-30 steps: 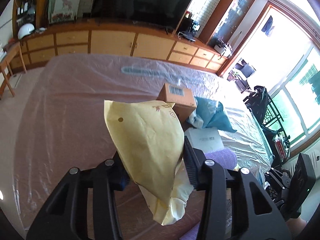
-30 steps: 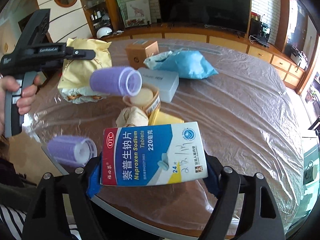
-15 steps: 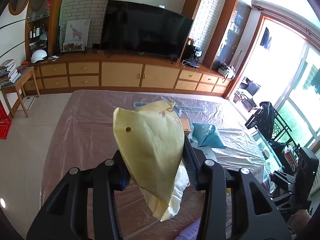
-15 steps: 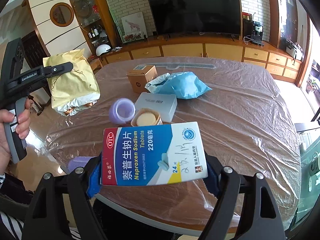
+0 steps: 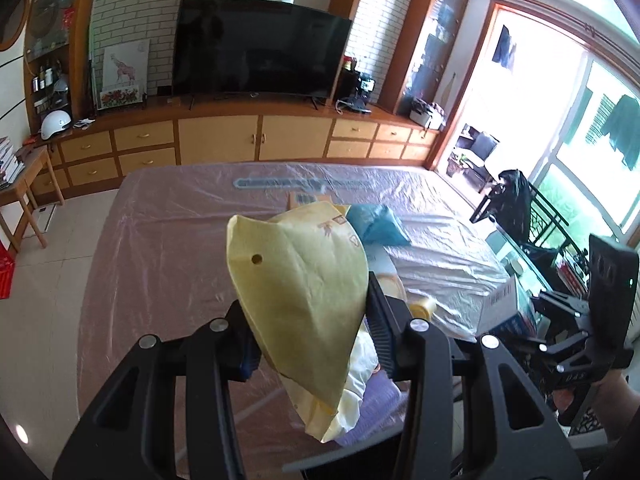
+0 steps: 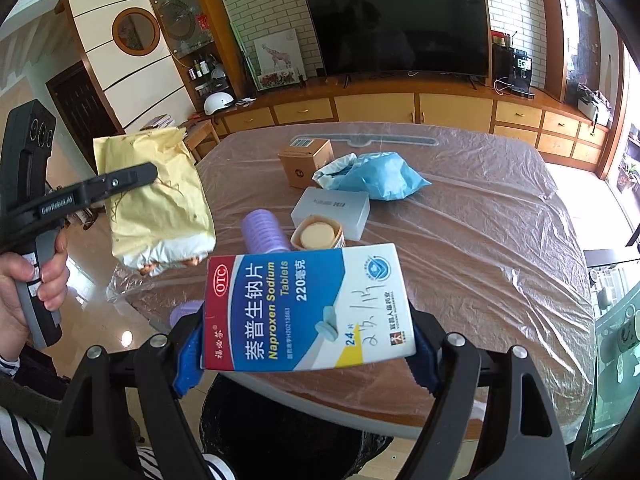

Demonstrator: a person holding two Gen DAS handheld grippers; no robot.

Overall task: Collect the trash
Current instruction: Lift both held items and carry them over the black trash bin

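Observation:
My left gripper is shut on a crumpled yellow paper bag and holds it in the air off the table's near left corner; the bag also shows in the right wrist view. My right gripper is shut on a blue and white Naproxen tablet box, held above the table's near edge. On the plastic-covered table lie a brown carton, a blue bag, a white box, a purple roller and a small round tub.
A black round bin stands below the table's near edge, under my right gripper. Another purple roller lies at the table's edge. A TV and a wooden cabinet line the far wall. A side table stands at the left.
Both grippers have lifted and pulled back from the table with their loads. The table items now sit farther away and lower in both views.

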